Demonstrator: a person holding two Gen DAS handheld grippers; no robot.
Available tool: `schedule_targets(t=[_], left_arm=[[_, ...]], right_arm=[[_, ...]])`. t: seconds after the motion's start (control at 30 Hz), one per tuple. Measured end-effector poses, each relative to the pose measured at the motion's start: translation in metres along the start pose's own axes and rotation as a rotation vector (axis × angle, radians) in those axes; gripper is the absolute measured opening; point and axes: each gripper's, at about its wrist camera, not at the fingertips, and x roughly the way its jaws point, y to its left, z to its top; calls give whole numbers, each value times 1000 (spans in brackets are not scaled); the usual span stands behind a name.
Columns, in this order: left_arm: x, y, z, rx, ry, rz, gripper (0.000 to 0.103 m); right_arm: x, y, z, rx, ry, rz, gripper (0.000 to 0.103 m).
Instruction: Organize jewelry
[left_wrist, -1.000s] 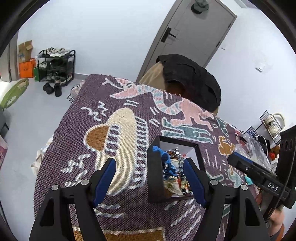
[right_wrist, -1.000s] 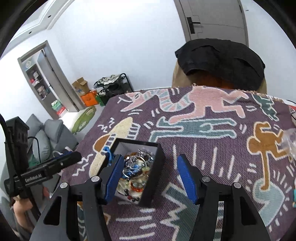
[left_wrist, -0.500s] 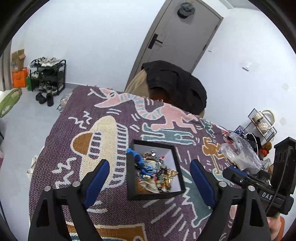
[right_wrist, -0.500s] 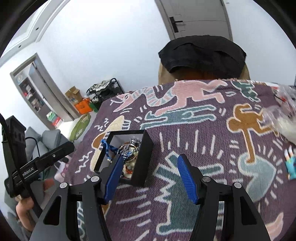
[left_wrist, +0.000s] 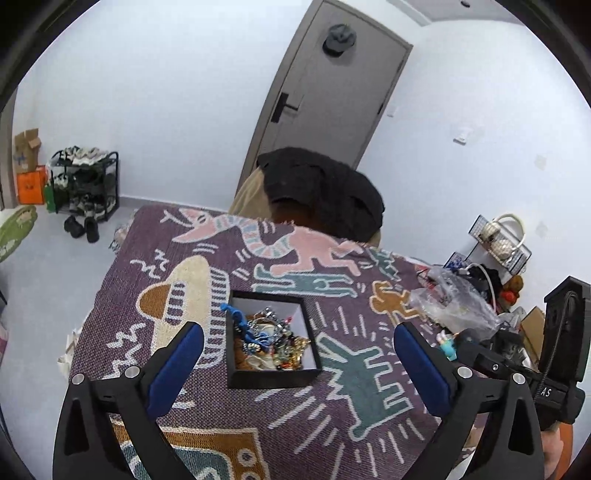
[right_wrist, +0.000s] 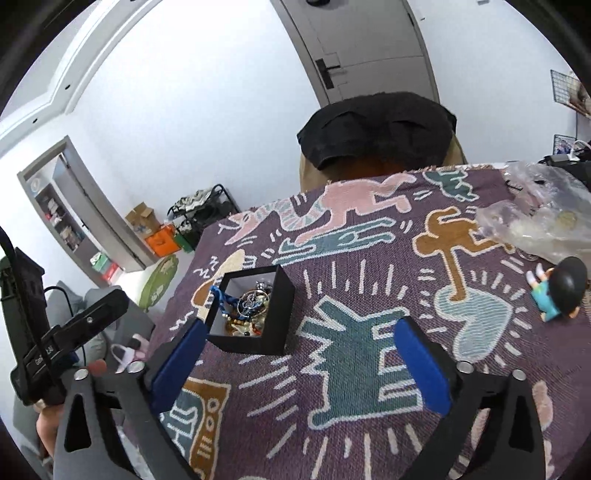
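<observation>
Left wrist view: our left gripper (left_wrist: 298, 360) has just spread wide, released, framing the box (left_wrist: 271, 378) at centre. Our right gripper (right_wrist: 301, 354) has also just opened, empty; the box (right_wrist: 255, 341) sits left of centre, so jewelry (left_wrist: 271, 341) stays contained

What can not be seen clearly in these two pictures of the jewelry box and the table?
- Jewelry, both views: tangled heap, single pieces too small to tell.
- Black box, right wrist view: its near wall hides the bottom.
- Plastic bag, both views: contents blurred behind crinkled film.
- Figurine, right wrist view: faces away.
- Chair under the black garment: covered.
</observation>
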Motion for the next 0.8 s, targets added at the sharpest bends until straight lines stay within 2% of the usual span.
schedule_targets(t=[0.47, 0.8], left_arm=[[-70, -26, -10, 50, -80, -37, 103], [-123, -40, -27, 142, -136, 25, 103]], right_arm=[[-80, 14, -14, -34, -88, -24, 103], [-131, 15, -24, -72, -138, -38, 103]])
